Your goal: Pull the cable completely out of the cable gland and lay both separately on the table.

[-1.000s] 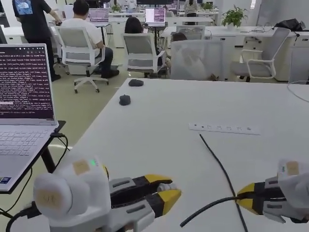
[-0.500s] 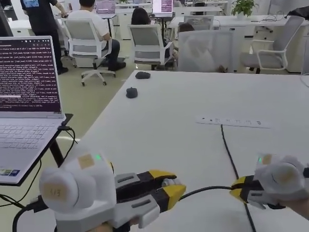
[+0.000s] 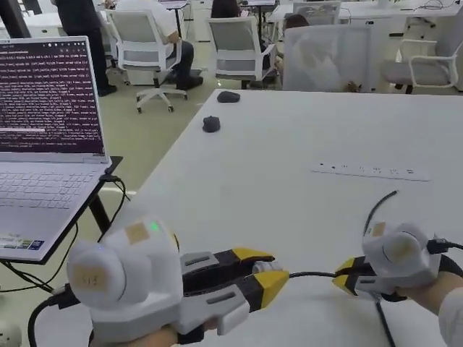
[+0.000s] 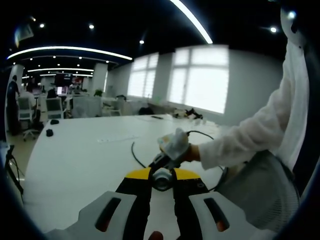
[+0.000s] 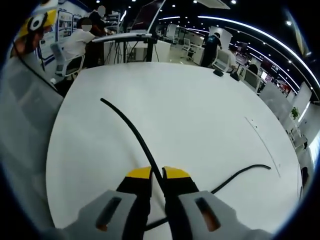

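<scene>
Head view: my left gripper (image 3: 268,275) is clamped on the cable gland (image 3: 265,267). The cable (image 3: 312,275) leaves the gland straight to the right, into my right gripper (image 3: 341,277), which is near it.

Left gripper view: the gland sits pinched at my tips, with the right gripper just beyond it.

Right gripper view: my jaws are closed on the cable, which runs lengthwise ahead. I should pull directly away from the gland.

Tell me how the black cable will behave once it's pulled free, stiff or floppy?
Probably floppy: the black cable bends in loose curves over the table beyond the right gripper. Likely light: its short span to the gland in the left gripper hardly sags. Freed, it may keep some curl.
</scene>
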The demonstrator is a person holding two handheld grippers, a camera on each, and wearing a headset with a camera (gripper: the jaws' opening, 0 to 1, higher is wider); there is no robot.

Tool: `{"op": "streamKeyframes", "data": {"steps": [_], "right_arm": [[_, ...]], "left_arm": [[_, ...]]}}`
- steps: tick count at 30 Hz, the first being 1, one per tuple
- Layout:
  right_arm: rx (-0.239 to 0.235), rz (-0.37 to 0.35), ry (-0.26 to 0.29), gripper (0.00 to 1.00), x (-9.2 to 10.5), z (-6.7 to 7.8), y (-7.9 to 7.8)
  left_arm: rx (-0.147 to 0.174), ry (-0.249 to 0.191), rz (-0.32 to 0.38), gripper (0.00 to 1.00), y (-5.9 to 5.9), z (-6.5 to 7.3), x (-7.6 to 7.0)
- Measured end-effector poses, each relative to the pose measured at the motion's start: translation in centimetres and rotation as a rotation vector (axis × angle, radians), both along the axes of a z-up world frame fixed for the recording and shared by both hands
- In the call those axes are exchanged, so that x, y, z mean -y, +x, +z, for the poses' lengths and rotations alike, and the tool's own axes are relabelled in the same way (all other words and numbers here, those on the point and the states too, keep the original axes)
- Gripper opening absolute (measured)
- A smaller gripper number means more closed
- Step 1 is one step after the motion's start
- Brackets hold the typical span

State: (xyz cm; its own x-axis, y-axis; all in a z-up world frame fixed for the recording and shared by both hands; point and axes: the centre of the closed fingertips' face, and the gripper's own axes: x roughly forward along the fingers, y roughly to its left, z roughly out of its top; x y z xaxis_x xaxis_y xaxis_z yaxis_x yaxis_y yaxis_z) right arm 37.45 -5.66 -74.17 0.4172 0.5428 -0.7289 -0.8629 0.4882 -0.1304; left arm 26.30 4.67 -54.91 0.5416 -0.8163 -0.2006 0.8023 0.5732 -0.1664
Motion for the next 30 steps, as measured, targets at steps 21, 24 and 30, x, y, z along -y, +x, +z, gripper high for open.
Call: {"op": "streamKeyframes", "data": {"steps": [21,24,30], "right_arm": [[-0.076,-0.022,0.023,0.11,-0.2,-1.7,-0.8],[-0.090,-0.032,0.048,0.12,-0.3,-1.3,-1.1],[-0.062,-0.023,0.064,0.20,0.2,0.6,-1.8]], "left_arm": [[-0.031,0.007,-0.001,0.16,0.1,-0.6,-0.1],[-0.028,0.006,0.002,0.16,0.0,-0.5,-0.1],[-0.034,-0.012,-0.009,0.16,-0.2,-0.4,0.2]]}}
